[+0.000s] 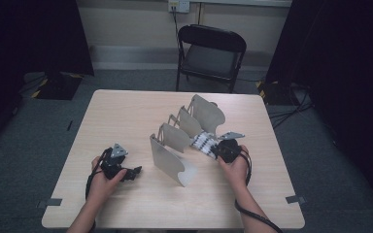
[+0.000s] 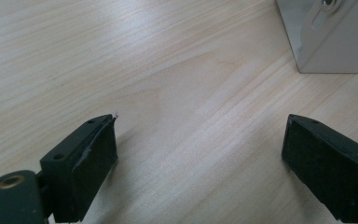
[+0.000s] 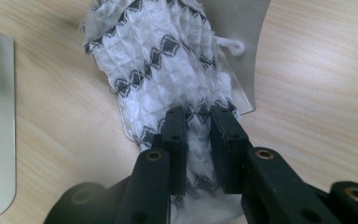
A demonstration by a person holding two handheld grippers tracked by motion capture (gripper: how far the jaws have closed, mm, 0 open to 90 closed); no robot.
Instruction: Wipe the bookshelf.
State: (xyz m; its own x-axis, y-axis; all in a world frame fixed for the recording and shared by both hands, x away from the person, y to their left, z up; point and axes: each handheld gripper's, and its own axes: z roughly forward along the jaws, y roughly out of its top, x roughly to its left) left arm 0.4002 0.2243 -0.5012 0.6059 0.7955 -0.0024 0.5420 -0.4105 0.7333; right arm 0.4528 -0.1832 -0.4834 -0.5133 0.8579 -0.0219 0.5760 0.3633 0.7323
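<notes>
I'm pinching the black-and-white knitted cloth (image 3: 163, 60) in my right tongs (image 3: 198, 116), clamped on its near end; the rest is lying ahead on the base of a metal divider rack (image 1: 175, 145) on the counter (image 1: 126, 111). My left tongs (image 2: 200, 140) are resting wide open, holding nothing, beside the rack.

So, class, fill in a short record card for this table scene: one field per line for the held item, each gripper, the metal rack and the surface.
held item: white and black patterned cloth, bunched, lying partly on a metal divider's foot
right gripper: jaws pinched on the cloth's near end
left gripper: jaws wide apart, nothing between them, over bare wood
rack: row of metal dividers standing upright in the middle of the table
surface: light wooden table
background: black folding chair beyond the table's far edge
</notes>
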